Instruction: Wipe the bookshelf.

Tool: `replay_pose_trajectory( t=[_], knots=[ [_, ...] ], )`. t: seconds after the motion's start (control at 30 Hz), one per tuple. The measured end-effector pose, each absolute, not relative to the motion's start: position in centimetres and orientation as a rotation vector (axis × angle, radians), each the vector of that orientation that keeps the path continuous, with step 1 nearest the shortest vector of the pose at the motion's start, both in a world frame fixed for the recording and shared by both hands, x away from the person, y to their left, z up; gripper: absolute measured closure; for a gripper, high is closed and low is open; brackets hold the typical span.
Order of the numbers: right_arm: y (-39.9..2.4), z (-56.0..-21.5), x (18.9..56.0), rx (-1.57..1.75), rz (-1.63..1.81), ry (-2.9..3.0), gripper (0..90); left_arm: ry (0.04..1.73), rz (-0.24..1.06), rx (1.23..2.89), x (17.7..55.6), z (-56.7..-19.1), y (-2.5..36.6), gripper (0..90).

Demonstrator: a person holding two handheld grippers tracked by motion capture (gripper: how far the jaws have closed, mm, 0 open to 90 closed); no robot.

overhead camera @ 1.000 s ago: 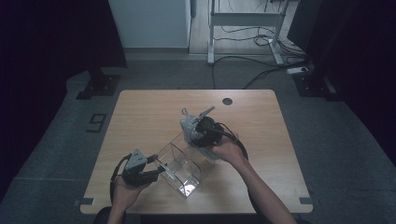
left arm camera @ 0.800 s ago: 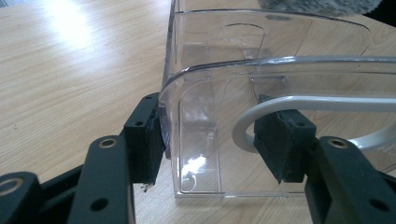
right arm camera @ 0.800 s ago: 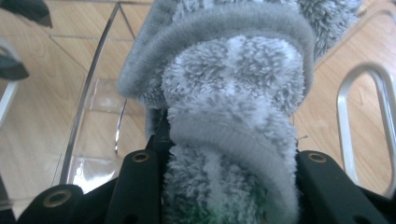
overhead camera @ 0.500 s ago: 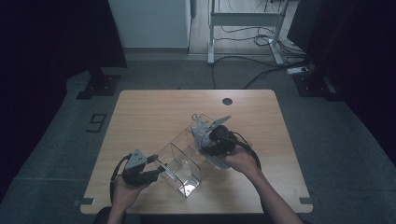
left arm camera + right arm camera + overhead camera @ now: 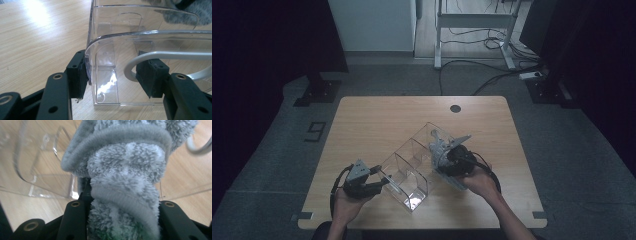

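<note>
The right gripper [image 5: 122, 205] is pinching a rolled grey fluffy cloth [image 5: 125, 170]; its own view shows the pile bulging up between the two black jaws, squeezed on both sides, with a ribbed hem curling over the top. From the high view that same gripper [image 5: 443, 155] sits at about four o'clock from the table's middle, and the cloth [image 5: 438, 150] is a small grey bundle at its tip, hanging over the far compartments of the clear organiser [image 5: 404, 170]. Whether the cloth touches the plastic I cannot tell from either picture.

The left gripper [image 5: 112, 75] has its jaws part-way spread around a corner of the clear organiser [image 5: 105, 60]: one pad lies against the outside of the curved wall at nine o'clock in its view, the other stands inside the compartment at three o'clock, against a pale grey cable loop [image 5: 160, 56]. Whether the inner pad actually presses the wall is hard to judge through the transparent plastic. In the high view this gripper [image 5: 379, 182] is at seven o'clock, at the near-left end of the organiser.

The high view alone gives the layout: the organiser lies diagonally across the wooden table [image 5: 377, 120], running from six o'clock up towards two o'clock, divided into several compartments.
</note>
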State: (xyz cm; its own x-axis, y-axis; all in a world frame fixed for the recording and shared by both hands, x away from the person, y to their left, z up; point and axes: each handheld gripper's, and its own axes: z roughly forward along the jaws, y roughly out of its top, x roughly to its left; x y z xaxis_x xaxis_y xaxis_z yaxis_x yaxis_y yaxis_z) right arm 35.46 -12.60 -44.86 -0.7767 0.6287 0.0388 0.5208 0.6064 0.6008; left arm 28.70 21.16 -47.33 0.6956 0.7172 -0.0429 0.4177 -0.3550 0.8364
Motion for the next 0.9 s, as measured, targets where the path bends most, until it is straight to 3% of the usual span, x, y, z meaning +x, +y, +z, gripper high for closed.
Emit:
replay_pose_trajectory(
  t=[0.7,0.9],
  knots=[
    [-13.3,-49.4,36.5,1.056,0.862,2.645,58.7,0.872,0.416,1.994,30.0,-47.3,20.4,44.4],
    [-13.4,-52.0,36.9,1.043,0.704,2.655,58.9,0.872,0.419,1.993,30.6,-47.4,19.9,44.3]
  ],
)
